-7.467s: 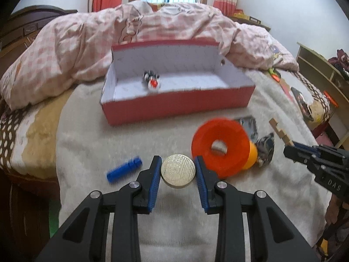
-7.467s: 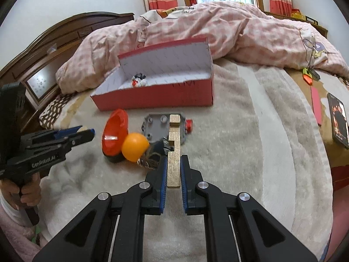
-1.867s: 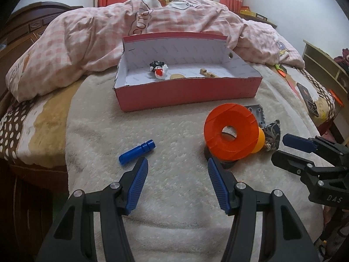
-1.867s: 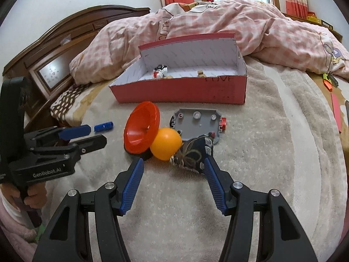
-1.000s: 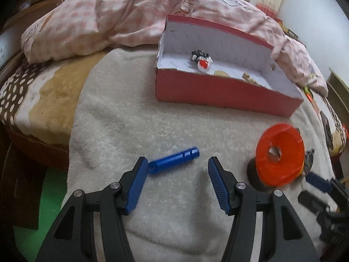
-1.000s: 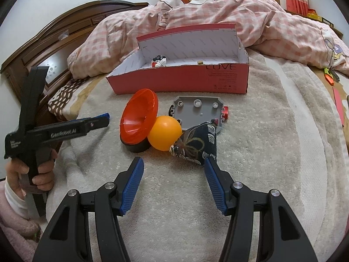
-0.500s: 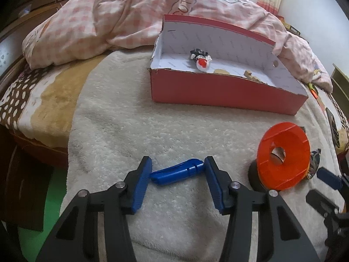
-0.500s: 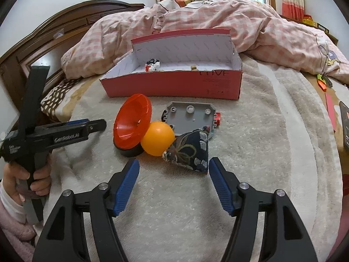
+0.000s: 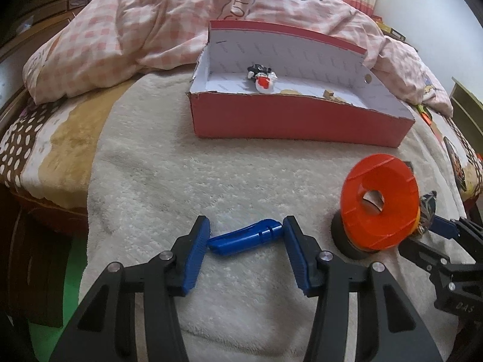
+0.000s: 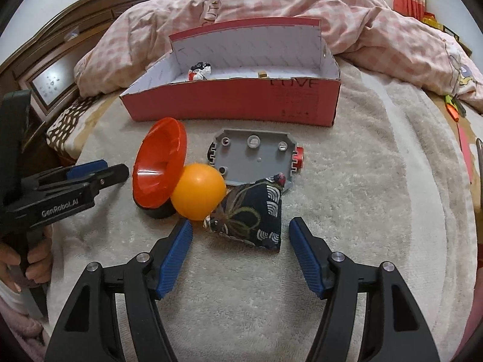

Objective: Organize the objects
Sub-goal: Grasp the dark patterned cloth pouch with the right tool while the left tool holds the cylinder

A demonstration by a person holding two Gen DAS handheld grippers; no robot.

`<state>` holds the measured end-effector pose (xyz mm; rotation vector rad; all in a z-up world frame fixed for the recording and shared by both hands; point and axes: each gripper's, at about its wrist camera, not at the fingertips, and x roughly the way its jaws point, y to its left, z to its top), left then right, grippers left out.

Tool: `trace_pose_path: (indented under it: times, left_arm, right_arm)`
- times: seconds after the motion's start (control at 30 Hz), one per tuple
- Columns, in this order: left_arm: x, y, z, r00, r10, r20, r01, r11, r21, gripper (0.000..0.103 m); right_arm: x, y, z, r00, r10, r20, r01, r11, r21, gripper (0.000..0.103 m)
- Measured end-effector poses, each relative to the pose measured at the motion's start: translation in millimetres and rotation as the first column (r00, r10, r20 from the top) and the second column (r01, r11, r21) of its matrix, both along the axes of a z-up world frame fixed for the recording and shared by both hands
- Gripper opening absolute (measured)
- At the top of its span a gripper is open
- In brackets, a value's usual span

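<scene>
The red box [image 9: 302, 123] sits open on the cream blanket [image 9: 169, 181], backed against a heap of pink checked quilt [image 9: 151, 21], and every other place here is given from it. Inside it already lie a small black, white and red figurine [image 9: 261, 76] near its back wall, a flat pale disc and a small wooden piece [image 9: 328, 93] further along its floor. Judging by that, the sorting is partly done.

Still outside, in front of the box: a blue cylinder [image 9: 246, 236], an orange-red funnel-shaped toy [image 10: 160, 169] on a dark base, an orange ball [image 10: 199, 191] touching that toy, a grey plastic plate [image 10: 255, 157] with a red knob at one end, and a dark patterned beanbag [image 10: 249, 215] resting against the plate's near edge and touching the ball.

The left gripper [image 9: 245, 235] is low over the blanket, well in front of the box's left end, its jaws pressed on the two ends of the blue cylinder, which still lies on the blanket. The right gripper [image 10: 240, 235] hangs just short of the beanbag with its jaws wide apart and empty.

The beanbag, ball and funnel toy crowd together, so a grab at the beanbag may nudge the ball. The box's front wall has to be cleared before anything is dropped in.
</scene>
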<state>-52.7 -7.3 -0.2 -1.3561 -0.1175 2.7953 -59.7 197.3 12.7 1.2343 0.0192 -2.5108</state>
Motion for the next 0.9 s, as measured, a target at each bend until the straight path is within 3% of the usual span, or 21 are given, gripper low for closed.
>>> trace_pose_path:
  times: [0.23,0.53,0.9]
  left_arm:
    - [2,3,0,1.0,-0.001,-0.004,0.001,1.0,-0.012,0.05]
    - [6,9,3,0.999,-0.037,-0.013,0.037,0.999,-0.002,0.049]
    - [9,8,8,0.999,-0.043,-0.028,0.043,0.999,0.0,0.049]
  right_arm:
    - [-2,0,-2,1.0,-0.002,-0.003,0.002,1.0,0.009,0.065]
    - [2,8,-2,0.998,-0.051,-0.032,0.051,0.999,0.012,0.044]
    - [11,11,5,0.996,-0.062,-0.066,0.06,0.998,-0.032,0.04]
